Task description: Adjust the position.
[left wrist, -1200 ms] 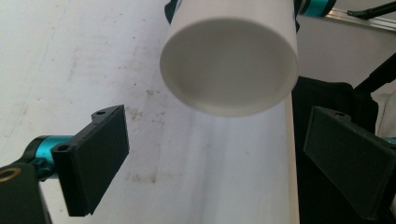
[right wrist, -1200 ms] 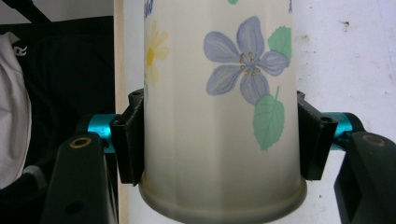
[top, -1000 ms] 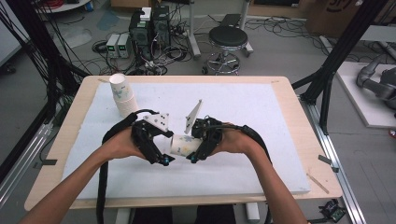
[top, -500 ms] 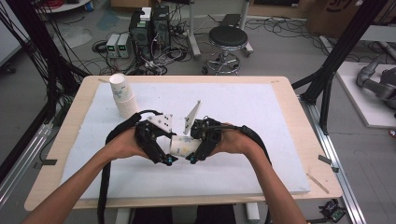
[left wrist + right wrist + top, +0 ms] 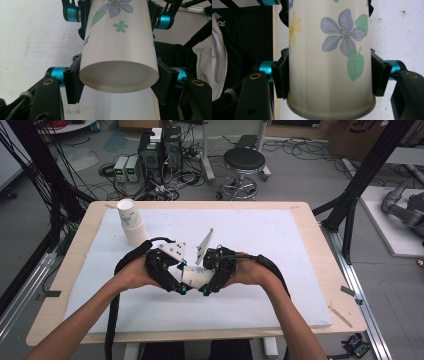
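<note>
Near front-centre of the white mat (image 5: 280,240), well clear of the table (image 5: 320,245) edges (open mat all round), left gripper (image 5: 176,283) and right gripper (image 5: 210,285) both clamp one flower-printed paper cup (image 5: 196,277) held level between them. Left jaws have just closed onto its base end; a second ago they stood wider. Smooth tapered paper, rolled rim. Farther left: cup stack (image 5: 131,222).
</note>
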